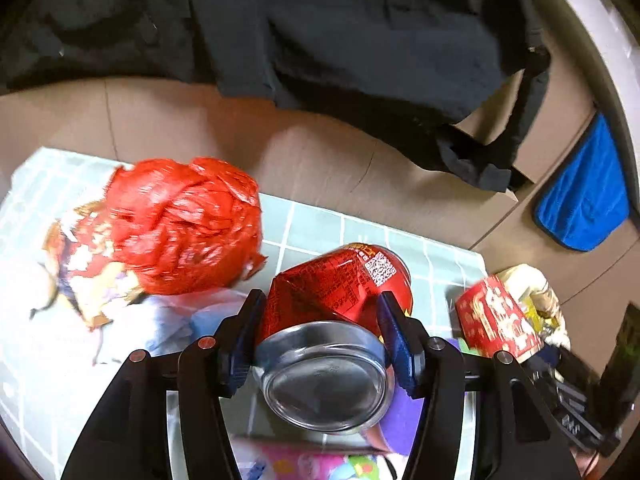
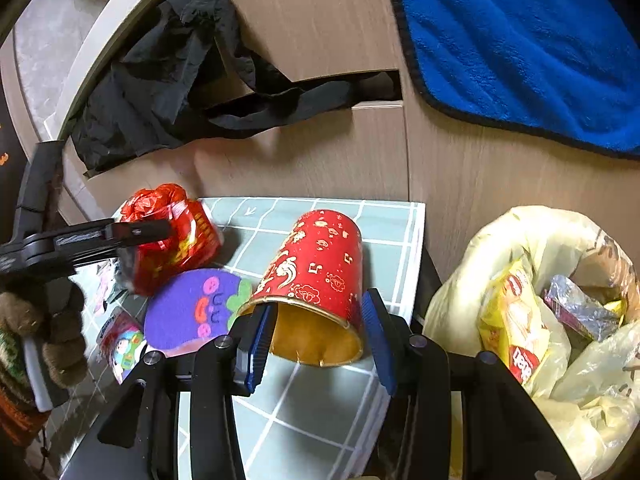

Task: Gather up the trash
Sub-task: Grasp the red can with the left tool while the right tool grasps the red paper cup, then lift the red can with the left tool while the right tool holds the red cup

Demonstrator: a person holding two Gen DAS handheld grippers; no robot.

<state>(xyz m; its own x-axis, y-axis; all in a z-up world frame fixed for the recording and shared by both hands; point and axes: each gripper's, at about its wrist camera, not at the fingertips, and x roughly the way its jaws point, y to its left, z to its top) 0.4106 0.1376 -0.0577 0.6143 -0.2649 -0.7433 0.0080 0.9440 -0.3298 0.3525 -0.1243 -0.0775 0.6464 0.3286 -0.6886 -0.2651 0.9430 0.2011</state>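
My left gripper (image 1: 320, 304) is shut on a dented red drink can (image 1: 340, 284) and holds it above the green tiled table (image 1: 360, 228). It also shows in the right wrist view (image 2: 176, 248), with the left gripper's finger across it. My right gripper (image 2: 316, 320) is shut on a red paper cup (image 2: 316, 260) with gold patterns, lying on its side with its open mouth toward the camera. A crumpled red plastic bag (image 1: 184, 224) lies on the table at the left. A trash bag (image 2: 560, 308) with wrappers stands open to the right of the table.
A purple felt coaster (image 2: 192, 308) and small printed packets (image 2: 120, 344) lie on the table. A black plastic bag (image 2: 160, 72) hangs from a wooden cabinet drawer behind. A blue towel (image 2: 520, 40) hangs at the right. A colourful wrapper (image 1: 80, 268) lies under the red bag.
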